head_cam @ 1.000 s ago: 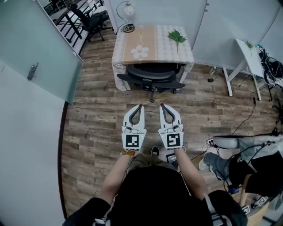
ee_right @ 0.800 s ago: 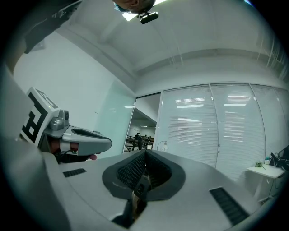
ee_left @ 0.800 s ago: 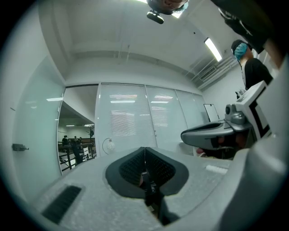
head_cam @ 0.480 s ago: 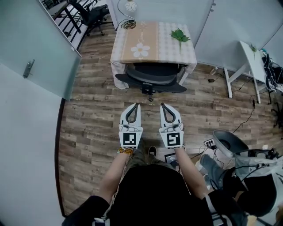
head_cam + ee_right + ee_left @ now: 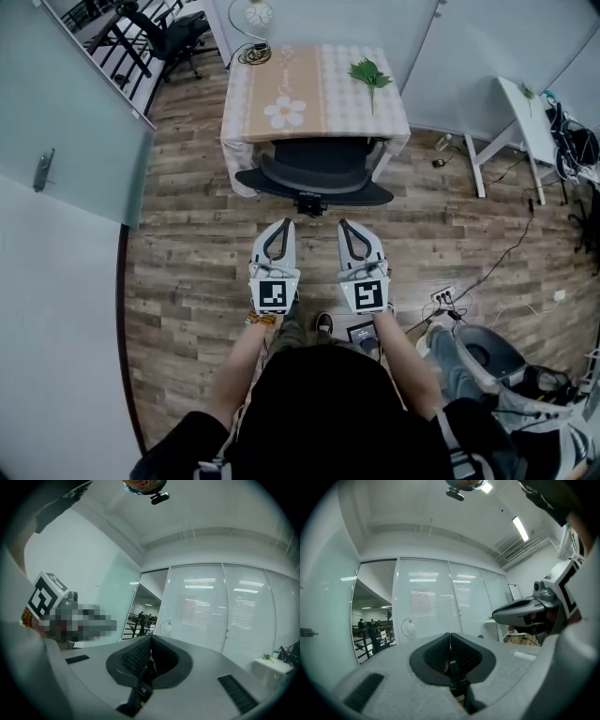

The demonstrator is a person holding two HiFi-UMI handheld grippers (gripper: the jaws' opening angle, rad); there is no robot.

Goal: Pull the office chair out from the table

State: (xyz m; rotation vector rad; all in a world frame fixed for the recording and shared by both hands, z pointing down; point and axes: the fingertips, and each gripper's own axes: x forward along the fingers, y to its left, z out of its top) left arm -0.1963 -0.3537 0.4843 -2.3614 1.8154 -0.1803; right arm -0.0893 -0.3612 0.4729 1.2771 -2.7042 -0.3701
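Jaws of left tongs (image 5: 283, 225) and right tongs (image 5: 346, 226) pressing together, gripping nothing. Both hovering side by side above wood floor (image 5: 187, 272), pointing level. Office chair (image 5: 314, 169) sitting just ahead of tips, not touching them, tucked under counter (image 5: 333, 94). Leaf sprig (image 5: 368, 73) lying on counter, beyond right tongs.

a: office chair (image 5: 314, 173), state?
b: black, upright, pushed in. seat tucked under the near edge of the table (image 5: 337, 84), curved backrest towards the camera, base hub showing below it.
a: table?
b: square, draped in a pale checked cloth with a tan band and a white flower.
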